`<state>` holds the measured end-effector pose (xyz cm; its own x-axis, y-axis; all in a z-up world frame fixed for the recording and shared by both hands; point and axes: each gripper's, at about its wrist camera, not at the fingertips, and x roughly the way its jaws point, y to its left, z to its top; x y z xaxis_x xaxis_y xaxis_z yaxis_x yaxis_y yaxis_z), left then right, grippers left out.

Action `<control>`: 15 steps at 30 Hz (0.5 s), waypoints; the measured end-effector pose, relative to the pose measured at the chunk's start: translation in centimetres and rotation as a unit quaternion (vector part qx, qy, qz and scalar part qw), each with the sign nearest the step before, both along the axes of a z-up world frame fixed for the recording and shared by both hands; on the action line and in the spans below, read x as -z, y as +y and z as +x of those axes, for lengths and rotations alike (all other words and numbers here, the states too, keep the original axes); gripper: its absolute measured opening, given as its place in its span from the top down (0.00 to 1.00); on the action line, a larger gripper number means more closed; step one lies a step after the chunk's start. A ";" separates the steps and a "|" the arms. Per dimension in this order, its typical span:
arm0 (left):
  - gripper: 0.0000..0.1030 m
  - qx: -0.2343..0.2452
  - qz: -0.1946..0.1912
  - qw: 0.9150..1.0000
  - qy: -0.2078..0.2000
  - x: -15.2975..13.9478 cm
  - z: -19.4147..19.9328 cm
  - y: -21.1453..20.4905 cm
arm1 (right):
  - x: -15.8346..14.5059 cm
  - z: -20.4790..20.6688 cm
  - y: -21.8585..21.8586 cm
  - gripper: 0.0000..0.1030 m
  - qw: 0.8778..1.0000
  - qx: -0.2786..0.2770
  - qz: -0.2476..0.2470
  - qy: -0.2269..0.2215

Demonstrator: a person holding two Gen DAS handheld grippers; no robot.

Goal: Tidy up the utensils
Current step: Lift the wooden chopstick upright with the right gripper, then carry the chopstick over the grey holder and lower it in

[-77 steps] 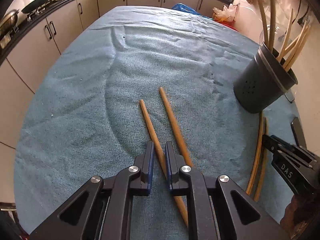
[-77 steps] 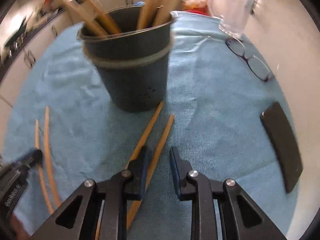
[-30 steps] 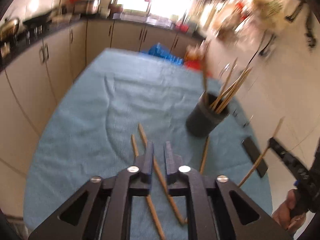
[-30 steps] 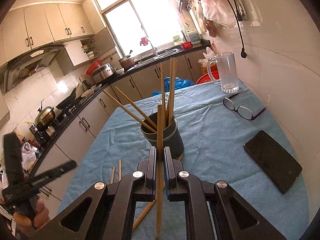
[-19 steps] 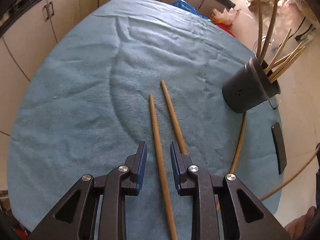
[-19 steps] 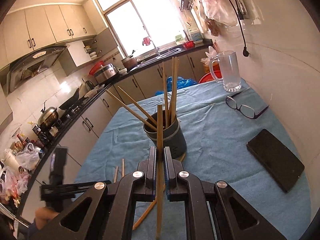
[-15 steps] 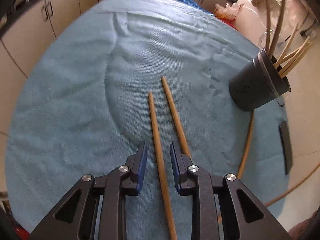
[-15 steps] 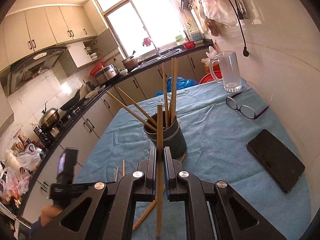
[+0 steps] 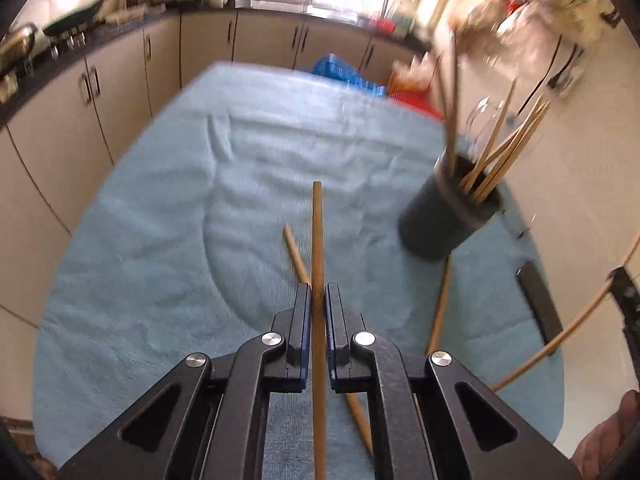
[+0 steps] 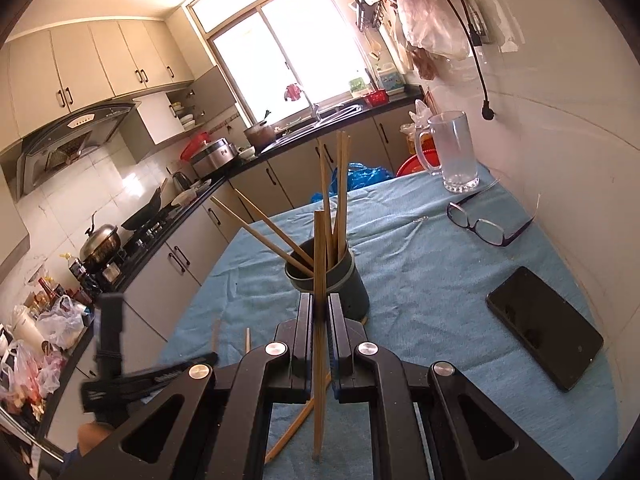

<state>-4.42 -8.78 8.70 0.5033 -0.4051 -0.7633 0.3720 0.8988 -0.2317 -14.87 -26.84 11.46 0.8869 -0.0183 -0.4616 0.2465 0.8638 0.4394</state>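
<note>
Dark cup [image 10: 348, 280] holds several chopsticks (leaning apart); both grippers' jaws each pinch one chopstick.

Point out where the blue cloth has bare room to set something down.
Bare: the cloth left of the loose chopstick, toward the cabinets. Crowded: around the holder, and the wall side with mug, glasses, phone.

— What carries it all?
— A table under a blue towel [image 10: 420, 280].
— And on the towel?
— A dark holder [image 10: 352, 288] mid-table, loose chopsticks [image 9: 298, 256] near-left of it, a glass mug [image 10: 454, 152] far right, glasses [image 10: 480, 226], and a black phone [image 10: 544, 324] near right.
</note>
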 end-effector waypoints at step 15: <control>0.94 0.000 -0.038 0.996 -0.078 -4.8 -2.2 1.6 | -0.6 0.1 0.5 0.93 1.000 0.003 -0.011 -0.004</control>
<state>-6.61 -7.15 13.53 0.6132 -0.4585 -0.6432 0.4083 0.8811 -0.2388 -14.80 -26.29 12.08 0.8903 -0.0336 -0.4542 0.2485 0.8716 0.4226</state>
